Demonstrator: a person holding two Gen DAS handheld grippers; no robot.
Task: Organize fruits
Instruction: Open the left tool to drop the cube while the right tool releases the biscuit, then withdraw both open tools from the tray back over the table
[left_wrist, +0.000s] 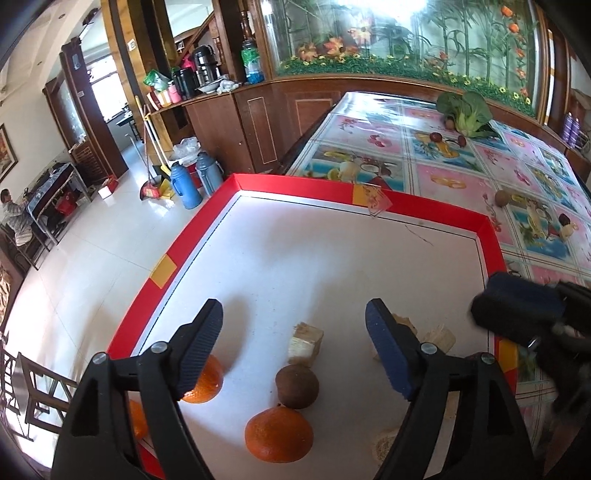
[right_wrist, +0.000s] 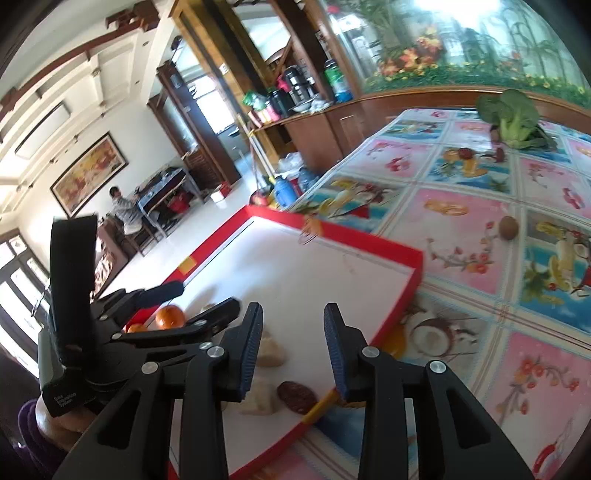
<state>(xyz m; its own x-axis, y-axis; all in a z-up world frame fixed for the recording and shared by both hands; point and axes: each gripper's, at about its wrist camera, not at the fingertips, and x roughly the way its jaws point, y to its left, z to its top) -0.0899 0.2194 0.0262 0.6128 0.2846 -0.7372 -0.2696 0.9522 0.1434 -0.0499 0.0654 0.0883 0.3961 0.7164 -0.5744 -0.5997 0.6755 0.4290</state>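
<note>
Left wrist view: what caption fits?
Open left gripper above oranges and a brown fruit on a red-rimmed tray.

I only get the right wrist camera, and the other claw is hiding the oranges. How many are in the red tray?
Observer: Three. A near orange, a second orange behind one finger of the left claw, and a third orange by the red tray's left rim.
Operator: Is anything touching the near orange?
Observer: A round brown fruit sits against its far side and looks to be touching it.
Operator: Is the left claw grabbing something?
Observer: No, it's open, with nothing between its fingers.
</note>
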